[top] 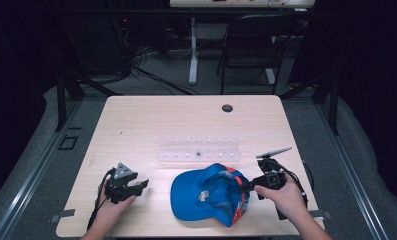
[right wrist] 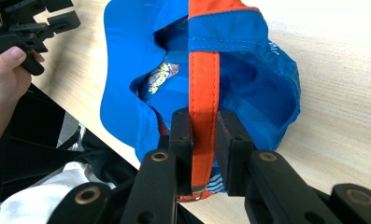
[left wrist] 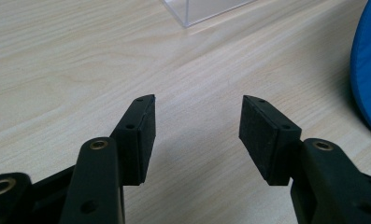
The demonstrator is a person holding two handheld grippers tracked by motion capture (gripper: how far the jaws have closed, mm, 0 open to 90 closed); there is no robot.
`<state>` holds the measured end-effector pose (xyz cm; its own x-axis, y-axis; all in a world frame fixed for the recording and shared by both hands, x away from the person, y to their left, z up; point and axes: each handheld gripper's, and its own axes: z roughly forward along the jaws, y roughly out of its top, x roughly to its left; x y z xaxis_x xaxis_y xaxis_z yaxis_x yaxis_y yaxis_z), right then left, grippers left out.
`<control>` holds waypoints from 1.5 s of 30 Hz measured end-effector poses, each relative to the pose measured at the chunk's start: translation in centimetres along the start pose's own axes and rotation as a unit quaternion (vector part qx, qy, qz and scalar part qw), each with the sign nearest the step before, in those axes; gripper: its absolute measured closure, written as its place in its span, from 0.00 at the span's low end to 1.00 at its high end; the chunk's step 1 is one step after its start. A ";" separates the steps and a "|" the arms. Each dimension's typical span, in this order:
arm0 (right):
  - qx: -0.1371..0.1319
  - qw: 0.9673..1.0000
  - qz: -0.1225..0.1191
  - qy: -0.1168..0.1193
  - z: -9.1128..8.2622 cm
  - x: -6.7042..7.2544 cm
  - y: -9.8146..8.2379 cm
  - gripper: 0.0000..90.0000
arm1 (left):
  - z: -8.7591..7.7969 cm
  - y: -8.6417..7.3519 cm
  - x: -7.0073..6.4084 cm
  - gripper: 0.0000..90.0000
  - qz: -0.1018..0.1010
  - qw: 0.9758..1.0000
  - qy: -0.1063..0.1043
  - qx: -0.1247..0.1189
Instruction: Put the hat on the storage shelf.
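A blue cap (top: 208, 194) with an orange strap (right wrist: 203, 93) lies upside down on the wooden table (top: 151, 120), near the front edge. My right gripper (right wrist: 204, 140) is shut on the orange strap at the cap's back, its pads pressing the strap from both sides; from above the right gripper (top: 247, 186) sits at the cap's right side. My left gripper (left wrist: 197, 126) stands open over bare table, left of the cap's blue brim (left wrist: 367, 70), with nothing between its fingers. In the high view the left gripper (top: 142, 185) rests at the front left.
A clear plastic rack (top: 198, 150) lies across the table's middle, just behind the cap; its corner (left wrist: 202, 11) shows ahead of the left jaws. A cable hole (top: 227, 108) is at the back. A chair (top: 251, 45) and desk legs stand beyond the table.
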<state>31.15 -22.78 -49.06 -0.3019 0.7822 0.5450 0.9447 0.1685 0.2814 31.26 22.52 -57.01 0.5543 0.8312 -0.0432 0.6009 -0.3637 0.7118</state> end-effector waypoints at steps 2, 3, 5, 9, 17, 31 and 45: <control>-0.005 1.000 0.014 -0.002 -0.1 0.2 0.1 0.87 | 0.0 0.0 0.0 0.51 -0.001 1.000 0.000 0.001; -0.003 1.000 0.019 -0.002 -0.2 0.3 0.2 0.87 | 0.0 0.0 0.0 0.51 -0.001 1.000 0.000 0.000; 0.006 1.000 0.014 -0.007 -0.4 0.4 0.4 0.87 | 0.0 0.0 0.0 0.51 -0.001 1.000 0.000 0.000; 0.009 1.000 0.012 -0.013 -0.6 0.9 0.6 0.87 | 0.0 0.0 0.1 0.51 0.000 1.000 -0.001 0.001; 0.017 0.999 0.007 -0.034 -0.8 1.8 1.2 0.87 | 0.0 0.0 0.1 0.51 -0.001 1.000 -0.002 0.002; 0.035 0.996 -0.010 -0.079 -1.2 3.5 2.2 0.87 | 0.1 0.0 0.0 0.51 0.001 1.000 -0.002 0.003; 0.052 0.991 -0.014 -0.120 -1.8 5.1 3.4 0.87 | 0.1 0.0 -0.1 0.51 0.002 1.000 -0.003 0.005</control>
<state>32.56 -19.32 -43.86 -0.3004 0.8948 0.3304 0.9482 0.2428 0.2047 31.23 22.37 -57.13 0.5593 0.8278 -0.0446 0.6050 -0.3708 0.7046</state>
